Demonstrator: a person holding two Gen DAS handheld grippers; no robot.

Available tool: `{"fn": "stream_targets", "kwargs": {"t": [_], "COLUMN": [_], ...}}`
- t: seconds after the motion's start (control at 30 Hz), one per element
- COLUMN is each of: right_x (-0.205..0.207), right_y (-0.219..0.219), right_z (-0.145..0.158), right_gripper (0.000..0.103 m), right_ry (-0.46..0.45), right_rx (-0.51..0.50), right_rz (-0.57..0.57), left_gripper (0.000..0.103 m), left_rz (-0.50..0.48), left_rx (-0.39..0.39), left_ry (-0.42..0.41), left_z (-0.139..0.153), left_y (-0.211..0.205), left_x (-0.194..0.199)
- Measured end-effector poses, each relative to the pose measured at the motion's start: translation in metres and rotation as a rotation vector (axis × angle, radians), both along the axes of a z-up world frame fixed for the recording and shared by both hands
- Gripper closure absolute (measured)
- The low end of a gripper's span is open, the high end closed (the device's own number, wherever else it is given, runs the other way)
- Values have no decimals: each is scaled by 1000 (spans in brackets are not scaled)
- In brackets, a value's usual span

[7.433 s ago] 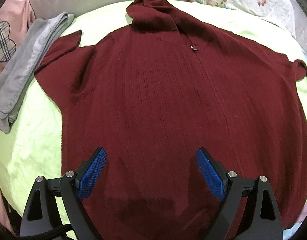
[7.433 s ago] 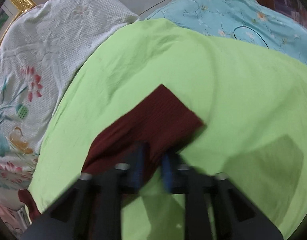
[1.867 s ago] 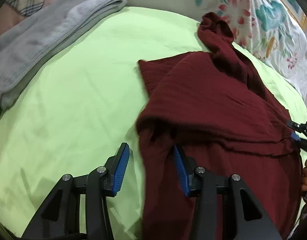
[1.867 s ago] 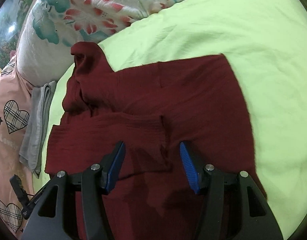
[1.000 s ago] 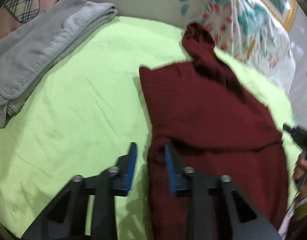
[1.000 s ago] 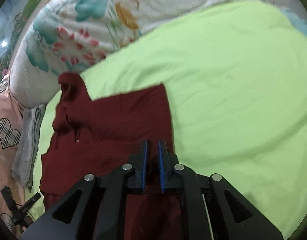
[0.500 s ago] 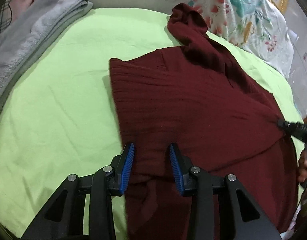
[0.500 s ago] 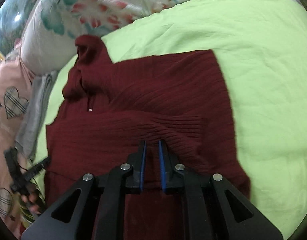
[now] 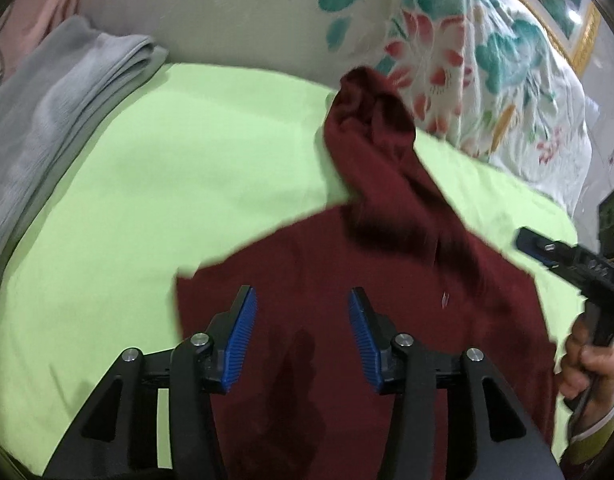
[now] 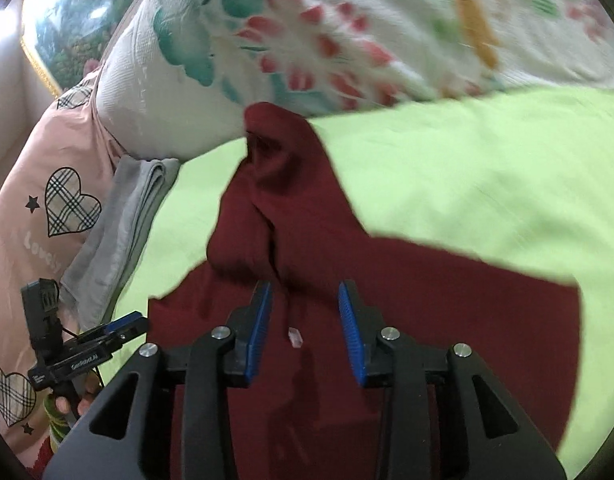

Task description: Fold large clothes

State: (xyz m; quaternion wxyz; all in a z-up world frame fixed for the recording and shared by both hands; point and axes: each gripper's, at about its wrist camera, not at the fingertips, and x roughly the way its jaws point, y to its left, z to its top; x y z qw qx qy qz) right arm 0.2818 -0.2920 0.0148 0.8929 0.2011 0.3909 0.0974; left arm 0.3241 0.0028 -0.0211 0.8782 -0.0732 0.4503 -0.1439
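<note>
A dark red ribbed hooded sweater lies on the lime green sheet, both sleeves folded in over the body, hood pointing to the floral pillow. It also shows in the right wrist view. My left gripper is open and empty over the sweater's left part. My right gripper is open and empty over the chest, by a small zipper pull. Each gripper shows in the other's view: the right, the left.
A folded grey towel lies at the sheet's left edge, next to a pink pillow with plaid hearts. A white floral pillow lies behind the hood. Bare green sheet extends to the right.
Both grippers have opened and let go of the folded-in sleeve fabric. They have lifted and tilted up toward the hood; the right was shut half a second ago.
</note>
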Motion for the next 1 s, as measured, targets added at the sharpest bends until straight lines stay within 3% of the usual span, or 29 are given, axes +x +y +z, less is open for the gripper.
{"fn": "stream_targets", "kwargs": {"t": [0.2, 0.43, 0.5, 0.53, 0.57, 0.6, 0.63, 0.67, 0.8, 1.0], "right_x": [89, 158, 167, 168, 166, 161, 157, 147, 118, 103], "right_y": [6, 19, 20, 18, 10, 5, -2, -11, -51, -100], "right_z": [-9, -24, -30, -31, -30, -26, -22, -13, 13, 3], "right_gripper": [57, 57, 72, 95, 99, 99, 99, 99, 100, 100], "right_ry": [8, -3, 25, 32, 29, 18, 3, -24, -76, -25], "right_rx": [42, 83, 15, 9, 13, 3, -17, -55, -181, -179], "right_rz": [25, 90, 65, 55, 39, 22, 8, -9, -99, -164], "left_gripper": [49, 43, 43, 45, 51, 79, 96, 100, 101, 102], "left_rz": [17, 7, -4, -9, -14, -23, -36, -43, -40, -62], "left_rx": [-68, -38, -26, -13, 12, 36, 67, 75, 129, 183], "left_ry": [19, 30, 49, 53, 47, 38, 31, 29, -58, -92], "left_z": [4, -13, -23, -29, -33, -35, -38, -39, -28, -23], "left_y": [-20, -45, -54, -58, -63, -67, -72, -74, -74, -79], "left_x": [75, 146, 165, 173, 179, 182, 186, 187, 175, 165]}}
